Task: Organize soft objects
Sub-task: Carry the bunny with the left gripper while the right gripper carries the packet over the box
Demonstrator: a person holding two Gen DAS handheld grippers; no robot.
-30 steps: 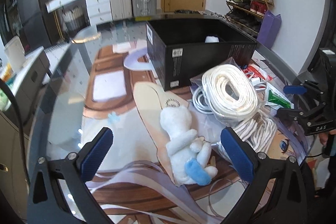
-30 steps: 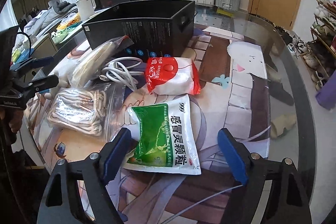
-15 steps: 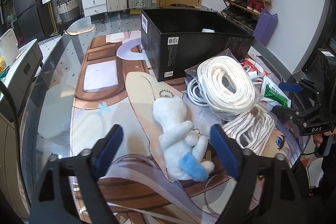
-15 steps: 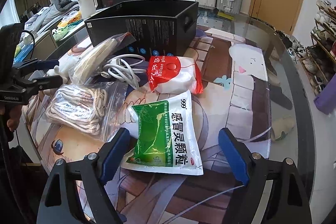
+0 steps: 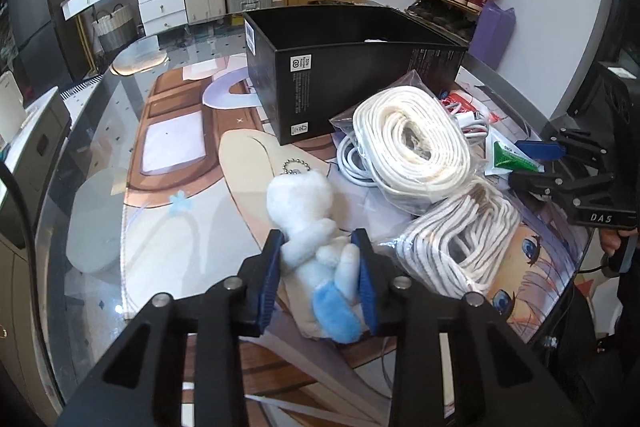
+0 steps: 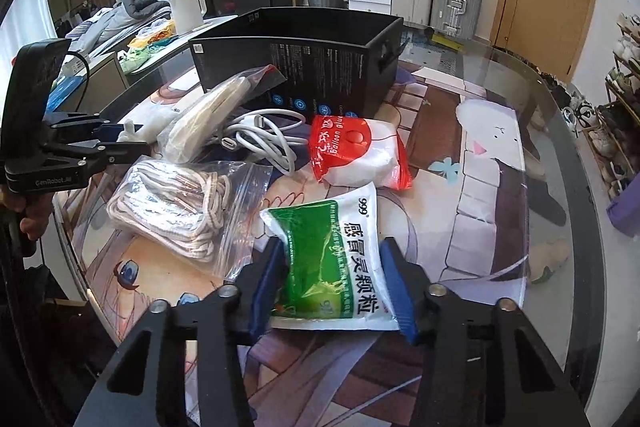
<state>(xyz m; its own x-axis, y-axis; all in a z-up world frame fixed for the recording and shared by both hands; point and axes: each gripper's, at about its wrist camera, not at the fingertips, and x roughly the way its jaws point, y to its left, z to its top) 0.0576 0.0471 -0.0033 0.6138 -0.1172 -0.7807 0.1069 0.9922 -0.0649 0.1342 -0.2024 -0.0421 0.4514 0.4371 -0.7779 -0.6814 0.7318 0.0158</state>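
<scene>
Left gripper point(image 5: 320, 281): your jaws have closed onto the white plush toy point(image 5: 310, 223); both blue pads press its lower body, and it lies on the table mat point(image 5: 176, 163), not visibly raised.
Plush toy position: just beside the bagged rope bundle point(image 5: 456, 247), well short of the black box point(image 5: 352, 67).
Middle of table: the coiled white rope point(image 5: 412, 143), the rope bundle, the white cable point(image 6: 256, 139) and the red-and-white pack point(image 6: 360, 155) all lie outside the box.
Right gripper point(image 6: 334, 287): your jaws stand about the width of the green-and-white sachet point(image 6: 332, 259), pads at both its edges. I judge them gripping it; whether the right pad presses firmly cannot be told.
Sachet position: flat on the mat, near the table's front edge.
Progress: early, in my judgement. A scrap of white shows inside the box; nearly everything else is left to sort.
</scene>
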